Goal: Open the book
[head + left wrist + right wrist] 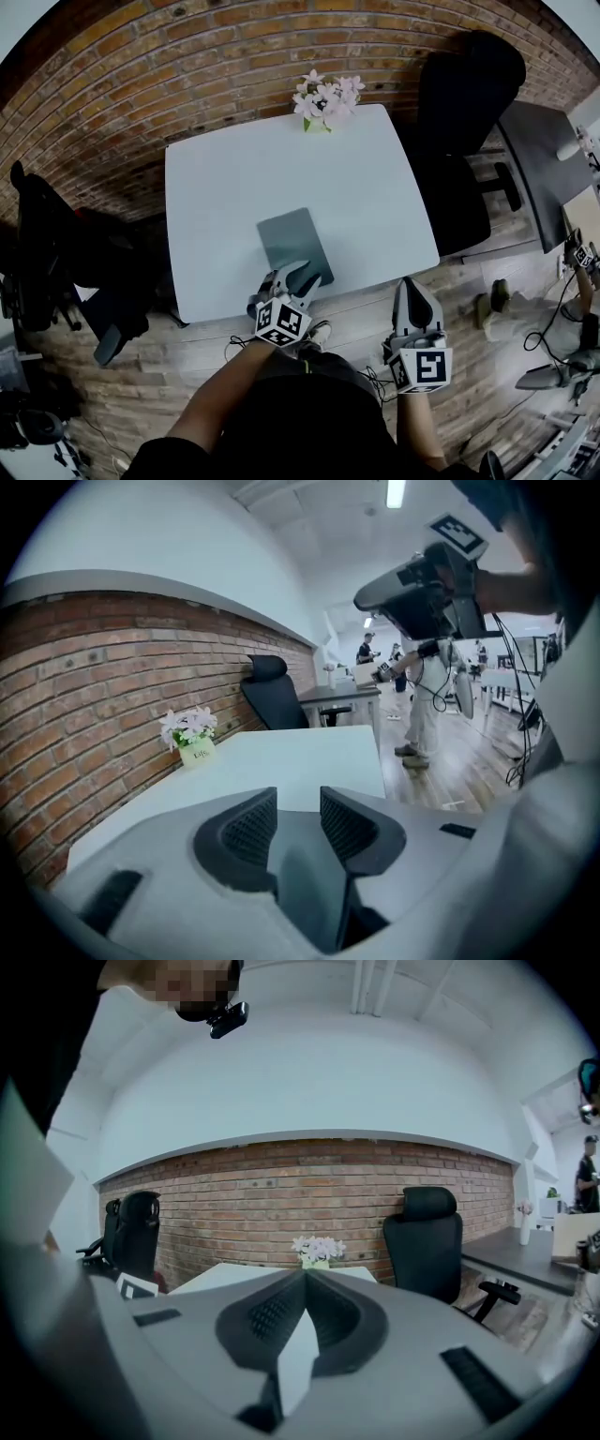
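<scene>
The closed grey-green book (293, 242) lies flat on the white tabletop (225, 187), close to the middle of its front edge. The left gripper (298, 277) is at the book's near end, its jaws a moderate way apart with nothing between them; whether they touch the cover cannot be told. The right gripper (412, 292) hangs off the front edge near the front right corner, jaws together and empty. A pot of pale flowers (325, 101) stands at the far edge.
</scene>
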Available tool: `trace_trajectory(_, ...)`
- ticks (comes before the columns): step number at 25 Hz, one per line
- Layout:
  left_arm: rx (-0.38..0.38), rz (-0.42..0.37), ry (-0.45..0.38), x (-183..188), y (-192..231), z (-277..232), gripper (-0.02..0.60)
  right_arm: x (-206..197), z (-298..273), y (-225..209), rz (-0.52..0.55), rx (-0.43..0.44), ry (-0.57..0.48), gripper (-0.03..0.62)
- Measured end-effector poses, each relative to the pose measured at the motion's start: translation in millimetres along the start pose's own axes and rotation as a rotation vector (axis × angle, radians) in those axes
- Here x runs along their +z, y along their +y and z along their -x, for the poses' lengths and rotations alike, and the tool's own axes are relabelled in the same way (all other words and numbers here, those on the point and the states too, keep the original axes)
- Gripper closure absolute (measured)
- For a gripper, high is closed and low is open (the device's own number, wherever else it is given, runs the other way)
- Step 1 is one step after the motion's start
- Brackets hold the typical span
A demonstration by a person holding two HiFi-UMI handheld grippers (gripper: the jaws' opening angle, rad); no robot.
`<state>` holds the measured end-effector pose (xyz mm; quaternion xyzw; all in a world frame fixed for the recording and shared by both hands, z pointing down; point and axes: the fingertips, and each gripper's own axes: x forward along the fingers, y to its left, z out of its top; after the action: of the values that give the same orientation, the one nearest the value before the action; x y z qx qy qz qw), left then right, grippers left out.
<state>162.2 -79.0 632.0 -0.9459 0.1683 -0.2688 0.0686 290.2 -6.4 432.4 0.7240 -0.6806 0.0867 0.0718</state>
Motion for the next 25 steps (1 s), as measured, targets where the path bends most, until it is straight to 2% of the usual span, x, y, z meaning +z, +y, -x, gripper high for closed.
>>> trace_trajectory(2, 0.002, -0.027, 0.023, -5.4, -4.4, -7.7, 0.451, -1.7, -1.2, -1.6, 0.001, 0.001, 0.006, 0.583)
trace_trajectory(7, -0.015, -0.04, 0.061, -15.6, -15.0, -23.7, 0.423, -4.6, -0.8, -5.8, -0.018, 0.019, -0.014, 0.583)
trace_trajectory(11, -0.026, -0.057, 0.097, -17.3, -22.4, -31.2, 0.413, -11.4, 1.2, -12.2, 0.011, 0.02, 0.011, 0.583)
trace_trajectory(17, -0.048, -0.13, 0.151, -33.0, -38.7, -43.3, 0.405, -13.1, 3.6, -16.8, 0.015, 0.017, 0.021, 0.583)
trace_trajectory(21, -0.053, -0.142, 0.174, -39.1, -45.8, -47.5, 0.403, -9.0, 4.5, -15.3, -0.012, 0.027, 0.0, 0.583)
trace_trajectory(25, -0.046, -0.152, 0.176, -43.5, -46.4, -52.0, 0.403, -15.2, 7.9, -19.2, 0.008, 0.025, 0.017, 0.583)
